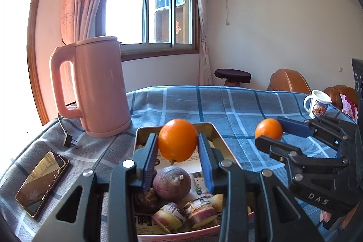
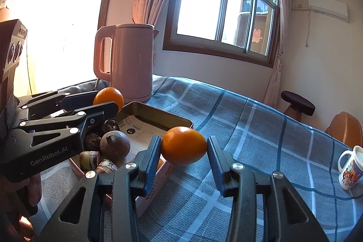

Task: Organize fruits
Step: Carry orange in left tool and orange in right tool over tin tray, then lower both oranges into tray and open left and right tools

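Two oranges are gripped, one in the left claw (image 1: 177, 146) above the tin (image 1: 217, 132) and one in the right claw (image 2: 184, 146) just right of it; lower each onto bare tin floor before releasing, clear of the purple fruit (image 1: 171, 183).

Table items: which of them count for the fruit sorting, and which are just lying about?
Job:
left tongs gripping an orange
right tongs gripping a second orange
metal tray
purple fruit in it

Lying about:
pink kettle
phone
mug
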A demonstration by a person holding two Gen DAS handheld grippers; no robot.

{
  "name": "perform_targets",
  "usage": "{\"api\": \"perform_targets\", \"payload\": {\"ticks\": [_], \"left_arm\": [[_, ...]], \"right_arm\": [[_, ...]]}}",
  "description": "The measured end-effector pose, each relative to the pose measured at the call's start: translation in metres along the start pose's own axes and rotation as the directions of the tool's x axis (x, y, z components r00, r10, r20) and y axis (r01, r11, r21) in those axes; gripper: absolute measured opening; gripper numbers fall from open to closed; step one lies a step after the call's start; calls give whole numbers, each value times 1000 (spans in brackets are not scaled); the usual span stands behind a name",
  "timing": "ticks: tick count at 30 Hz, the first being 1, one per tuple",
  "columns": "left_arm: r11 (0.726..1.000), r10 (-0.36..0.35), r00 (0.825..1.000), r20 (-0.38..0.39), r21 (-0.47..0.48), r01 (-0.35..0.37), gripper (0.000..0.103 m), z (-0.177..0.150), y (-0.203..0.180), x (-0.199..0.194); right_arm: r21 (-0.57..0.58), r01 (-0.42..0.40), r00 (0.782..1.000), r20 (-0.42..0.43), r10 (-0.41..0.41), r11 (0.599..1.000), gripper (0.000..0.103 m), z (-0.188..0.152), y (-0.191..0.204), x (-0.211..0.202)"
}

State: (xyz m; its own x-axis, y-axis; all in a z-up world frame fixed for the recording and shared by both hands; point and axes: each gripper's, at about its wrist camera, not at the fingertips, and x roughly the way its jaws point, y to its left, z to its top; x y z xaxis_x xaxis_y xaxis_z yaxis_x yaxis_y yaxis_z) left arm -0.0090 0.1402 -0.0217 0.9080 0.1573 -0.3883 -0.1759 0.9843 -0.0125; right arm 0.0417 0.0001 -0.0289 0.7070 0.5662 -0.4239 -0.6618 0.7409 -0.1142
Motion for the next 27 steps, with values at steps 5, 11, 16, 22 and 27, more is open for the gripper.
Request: {"api": "perform_targets", "payload": {"ticks": [5,11,16,22,27], "left_arm": [[1000,19,1000,-16,-18,-19,37,-2,14,1],[999,23,999,-30,-28,-24,37,-4,21,3],[999,26,998,-54,-34,-28,37,-6,27,7],[999,22,998,-65,-41,-25,37,-8,33,8],[999,13,997,-76,-40,-16,37,-8,33,11]], "right_arm": [[-5,-20,1000,-1,20,1000,44,3,9,5],[-24,-35,999,-14,35,999,44,4,21,12],[-31,-43,999,-24,43,999,44,6,27,18],[-34,-54,998,-35,53,998,44,7,34,24],[-42,-56,997,-56,53,998,44,6,40,31]]}}
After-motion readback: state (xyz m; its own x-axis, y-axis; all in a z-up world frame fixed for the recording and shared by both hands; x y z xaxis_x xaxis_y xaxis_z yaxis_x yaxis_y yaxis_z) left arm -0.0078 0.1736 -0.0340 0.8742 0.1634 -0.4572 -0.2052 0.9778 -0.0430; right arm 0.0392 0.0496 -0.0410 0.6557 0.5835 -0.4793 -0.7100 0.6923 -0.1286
